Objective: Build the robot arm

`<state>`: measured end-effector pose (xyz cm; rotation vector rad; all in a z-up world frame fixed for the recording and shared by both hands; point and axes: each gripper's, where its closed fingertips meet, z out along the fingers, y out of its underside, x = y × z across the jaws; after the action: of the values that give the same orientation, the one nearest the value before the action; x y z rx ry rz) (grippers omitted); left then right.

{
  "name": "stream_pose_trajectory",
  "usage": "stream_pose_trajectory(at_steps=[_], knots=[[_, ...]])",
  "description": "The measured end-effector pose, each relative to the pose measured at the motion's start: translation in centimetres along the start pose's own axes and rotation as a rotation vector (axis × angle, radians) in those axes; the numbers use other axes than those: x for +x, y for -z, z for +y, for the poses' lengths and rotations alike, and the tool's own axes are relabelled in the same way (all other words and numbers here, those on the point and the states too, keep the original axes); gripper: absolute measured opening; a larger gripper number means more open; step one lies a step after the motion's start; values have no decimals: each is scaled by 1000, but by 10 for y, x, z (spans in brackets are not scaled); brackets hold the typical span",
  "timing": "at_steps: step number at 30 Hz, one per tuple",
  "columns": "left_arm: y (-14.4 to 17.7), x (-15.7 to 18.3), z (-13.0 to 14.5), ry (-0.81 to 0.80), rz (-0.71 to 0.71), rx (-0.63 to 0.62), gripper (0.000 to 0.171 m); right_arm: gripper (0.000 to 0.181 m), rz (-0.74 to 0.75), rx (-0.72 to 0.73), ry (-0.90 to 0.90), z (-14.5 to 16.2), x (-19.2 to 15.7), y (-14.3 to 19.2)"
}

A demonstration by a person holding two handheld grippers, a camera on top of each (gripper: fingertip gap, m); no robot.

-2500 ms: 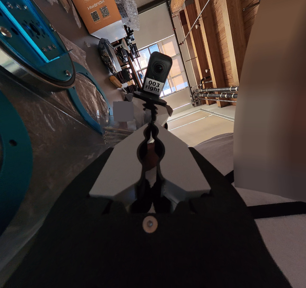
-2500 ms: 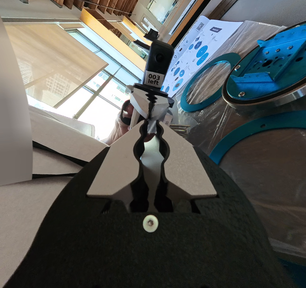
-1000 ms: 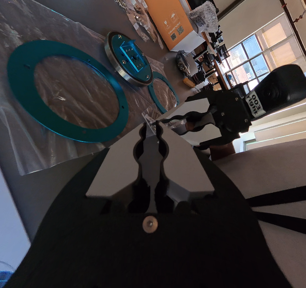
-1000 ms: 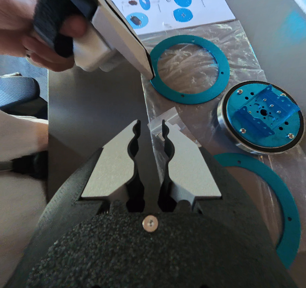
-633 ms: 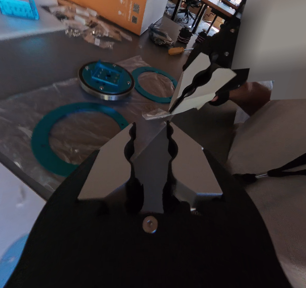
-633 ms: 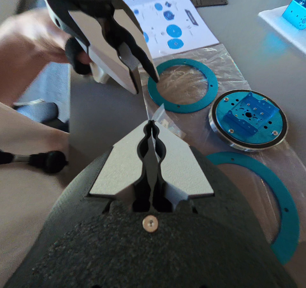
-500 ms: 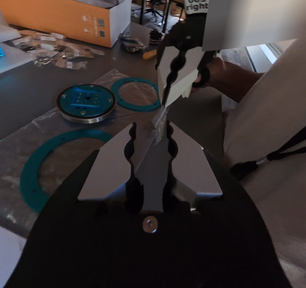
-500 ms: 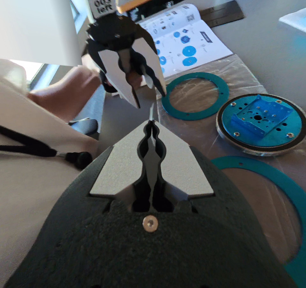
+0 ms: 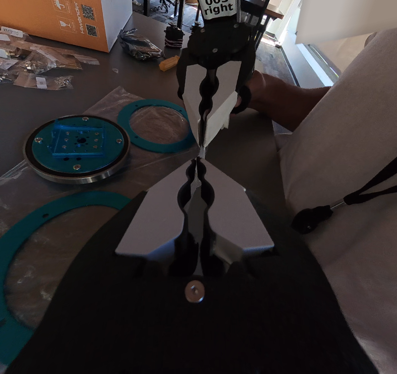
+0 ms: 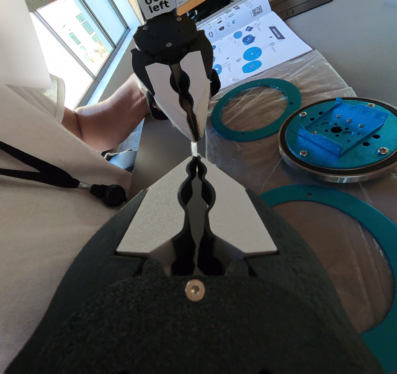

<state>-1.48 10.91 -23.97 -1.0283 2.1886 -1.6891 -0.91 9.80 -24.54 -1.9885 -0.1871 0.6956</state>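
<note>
here both claws pinch one small clear bag (image 9: 202, 152)

Writing showing on five things; wording not copied.
- White label, black print, sitting on camera body above right gripper (image 9: 200, 146).
- Matching white label (image 10: 158, 2) sitting above left gripper (image 10: 194, 138).
- Orange cardboard box (image 9: 64, 13) on desk (image 9: 96, 80) carrying white brand line, handling pictograms, two QR codes.
- Small parts bags (image 9: 40, 81) wearing white stickers, too small to read.
- Open instruction booklet (image 10: 253, 41) showing blue diagrams, QR code, dark heading tab.

The grey counter (image 9: 240, 149) carried a crinkled clear plastic sheet (image 10: 247, 166), an orange cardboard box (image 9: 53, 13), small hardware bags (image 9: 40, 63) and an open white instruction booklet (image 10: 257, 39).
</note>
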Motion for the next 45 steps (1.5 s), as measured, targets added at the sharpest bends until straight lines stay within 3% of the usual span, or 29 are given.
stream_pose_trajectory(at_steps=[5, 26, 38, 45], knots=[[0, -2, -1, -4, -5, -15, 11, 0, -2, 1, 0, 0, 0, 2], [-8, 9, 7, 30, 74, -79, 5, 0, 9, 11, 6, -3, 1, 4], [-11, 10, 9, 150, 126, -84, 0, 0, 27, -15, 63, 1, -2, 2], [-5, 14, 0, 197, 180, -22, 1, 0, 32, -16, 93, 1, -3, 4]])
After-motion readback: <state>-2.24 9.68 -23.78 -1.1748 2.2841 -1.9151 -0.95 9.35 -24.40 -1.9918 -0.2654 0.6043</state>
